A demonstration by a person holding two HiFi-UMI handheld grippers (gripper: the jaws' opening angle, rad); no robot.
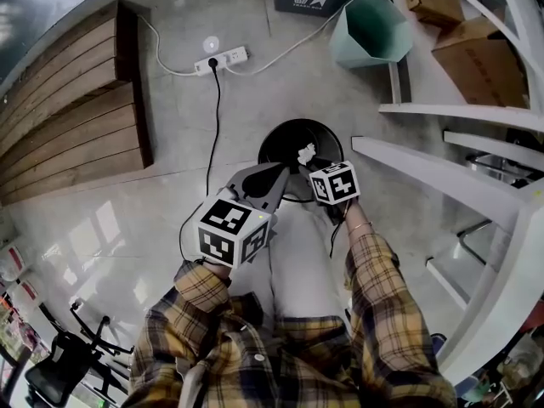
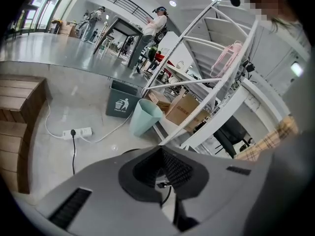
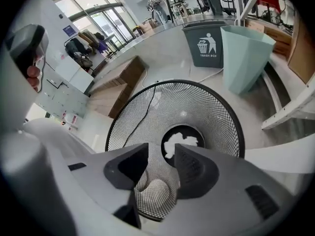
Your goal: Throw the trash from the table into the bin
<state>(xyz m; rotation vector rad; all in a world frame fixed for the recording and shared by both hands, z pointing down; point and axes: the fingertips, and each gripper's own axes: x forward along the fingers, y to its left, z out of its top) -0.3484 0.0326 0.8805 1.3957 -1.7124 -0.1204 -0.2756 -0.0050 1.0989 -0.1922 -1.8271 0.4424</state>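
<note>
two grippers at mesh bin (image 3: 177,81) rim: l gripper (image 2: 161,151) pinched empty, r gripper (image 3: 161,154) spread, wad (image 3: 181,141) beneath.

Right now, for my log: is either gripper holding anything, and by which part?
Nothing held: right gripper open over the mesh bin, paper inside; left gripper shut, empty.

You get bright, even light, pale glare on the floor (image 1: 100,223) left of the mesh bin (image 1: 276,138), fisheye-bent edges, dark corners.
</note>
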